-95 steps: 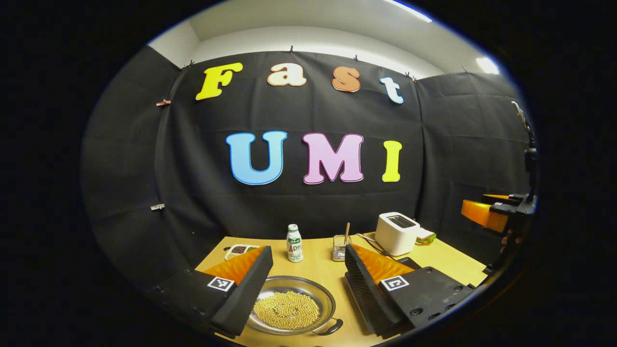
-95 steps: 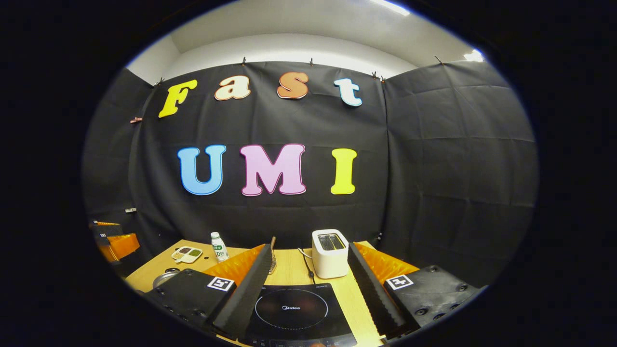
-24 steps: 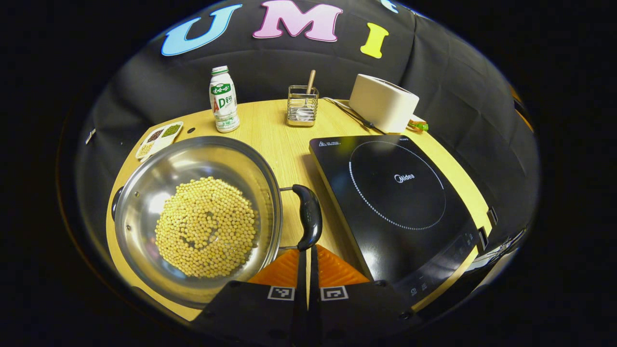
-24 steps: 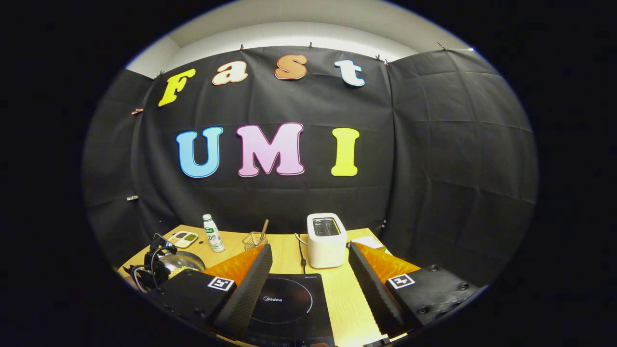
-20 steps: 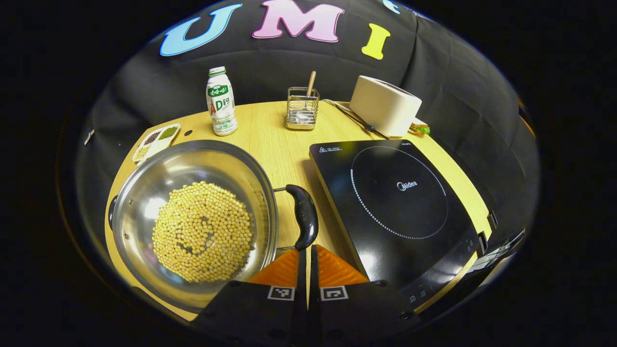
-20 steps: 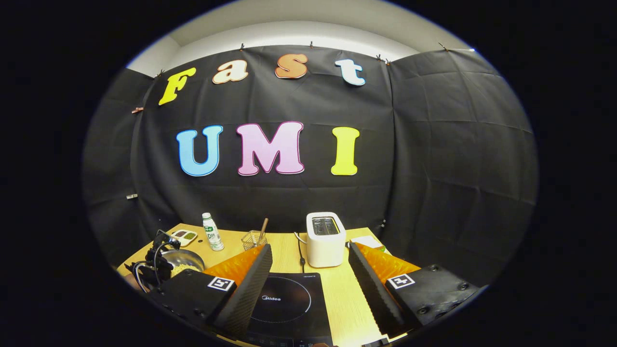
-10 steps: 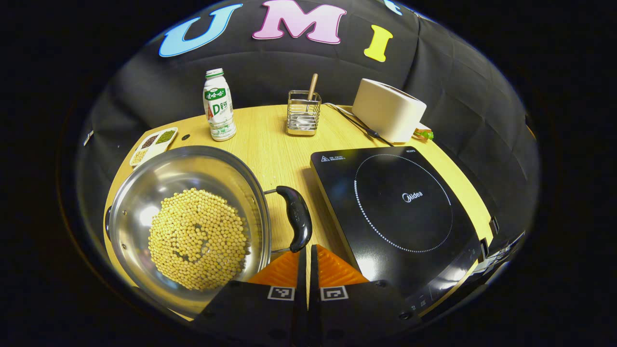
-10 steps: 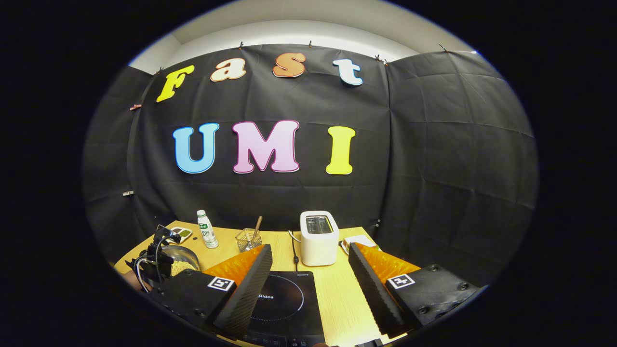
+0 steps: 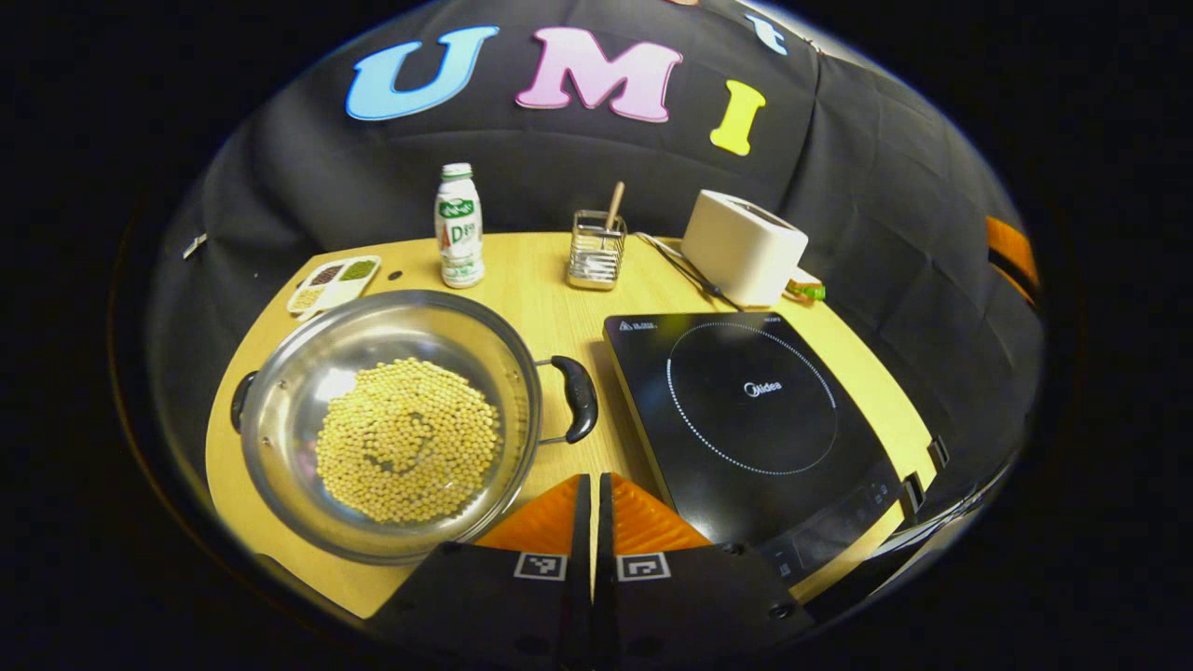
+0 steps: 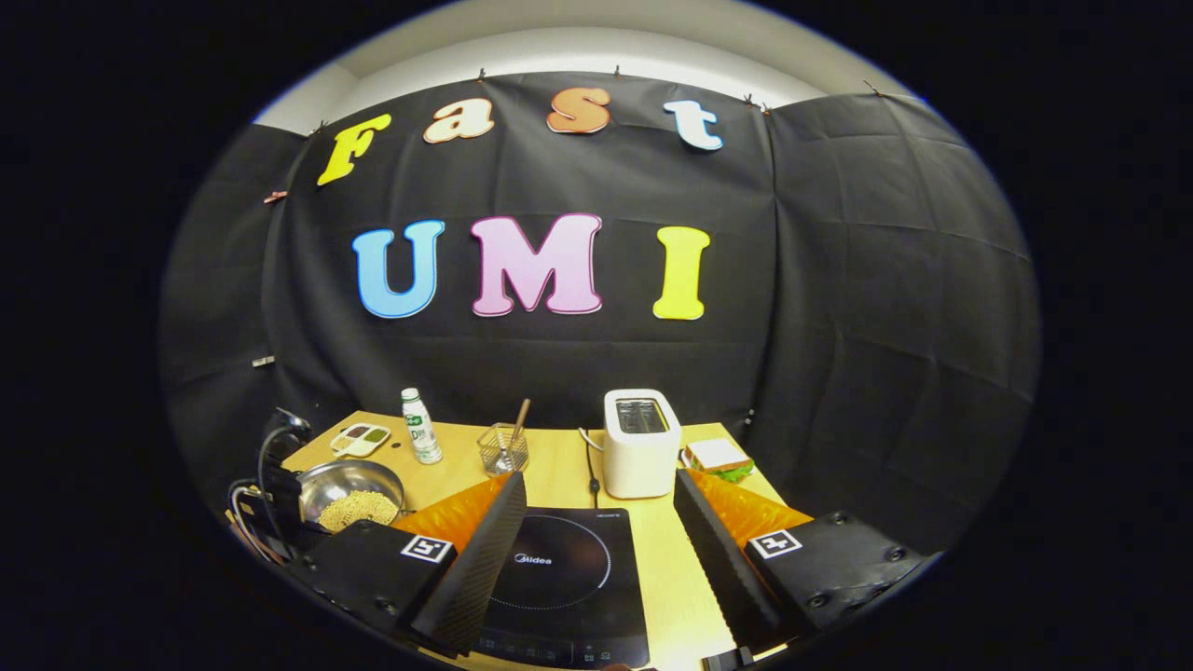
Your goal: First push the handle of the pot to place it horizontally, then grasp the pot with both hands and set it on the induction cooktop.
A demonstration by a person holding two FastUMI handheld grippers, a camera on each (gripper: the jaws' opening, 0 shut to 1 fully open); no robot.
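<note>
pot [image 9: 280,391] w/ beans, handle [image 9: 580,399] free | L tongs [image 9: 594,485] together (just below handle) | R tongs [image 10: 596,522] apart

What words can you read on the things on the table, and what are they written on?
"Midea": on the induction cooktop, at its middle.
Small print at the cooktop's far corners: too small to read.
Print on the bottle: too blurred to read for sure.
Square markers on the left gripper: patterns, no words.
</note>
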